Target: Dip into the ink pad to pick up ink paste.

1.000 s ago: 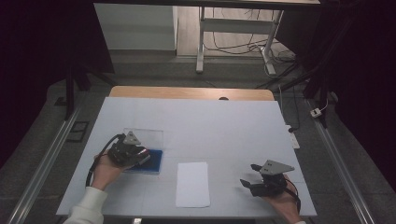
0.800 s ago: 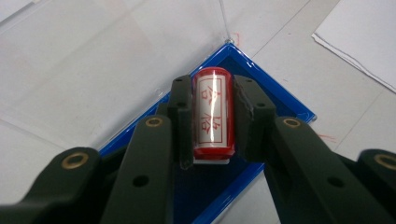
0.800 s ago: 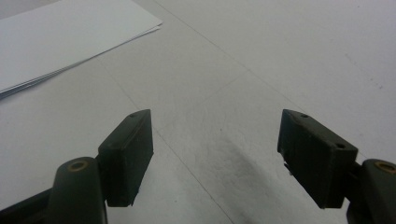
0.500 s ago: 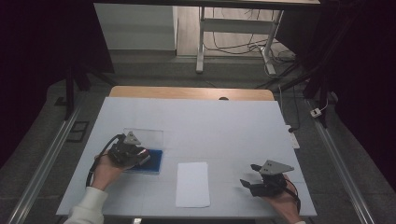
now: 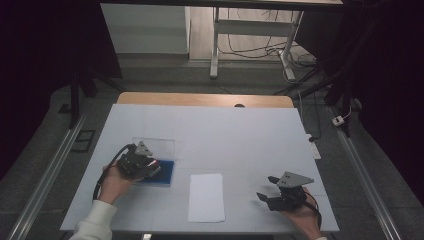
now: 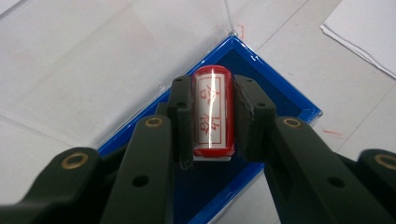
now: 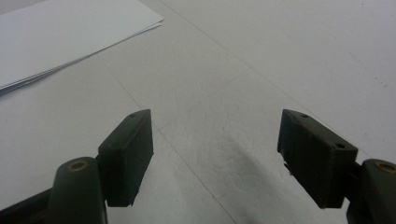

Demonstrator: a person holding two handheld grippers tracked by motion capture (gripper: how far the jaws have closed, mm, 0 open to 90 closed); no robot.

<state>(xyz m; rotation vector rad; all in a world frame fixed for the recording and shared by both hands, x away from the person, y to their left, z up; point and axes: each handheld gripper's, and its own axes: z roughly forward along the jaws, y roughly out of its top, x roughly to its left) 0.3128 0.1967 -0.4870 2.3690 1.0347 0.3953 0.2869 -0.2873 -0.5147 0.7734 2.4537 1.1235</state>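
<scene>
My left gripper (image 6: 212,119) is shut on a red stamp (image 6: 212,112) with a white label and red characters, held over the blue ink pad (image 6: 285,100). The high view has the left gripper (image 5: 150,167) at the table's left, over the blue ink pad (image 5: 165,172), whose clear lid (image 5: 162,146) lies open behind it. A stack of white paper (image 5: 206,196) lies at the front centre. My right gripper (image 5: 266,192) rests at the front right, open. In the right gripper view its jaws (image 7: 215,156) stand wide apart over bare table, with the paper stack (image 7: 60,35) at the upper left.
The white table top (image 5: 235,135) has a wooden strip (image 5: 200,99) along its far edge. Metal rails (image 5: 47,175) run along both sides on the floor. A desk frame and cables (image 5: 250,47) stand beyond the table.
</scene>
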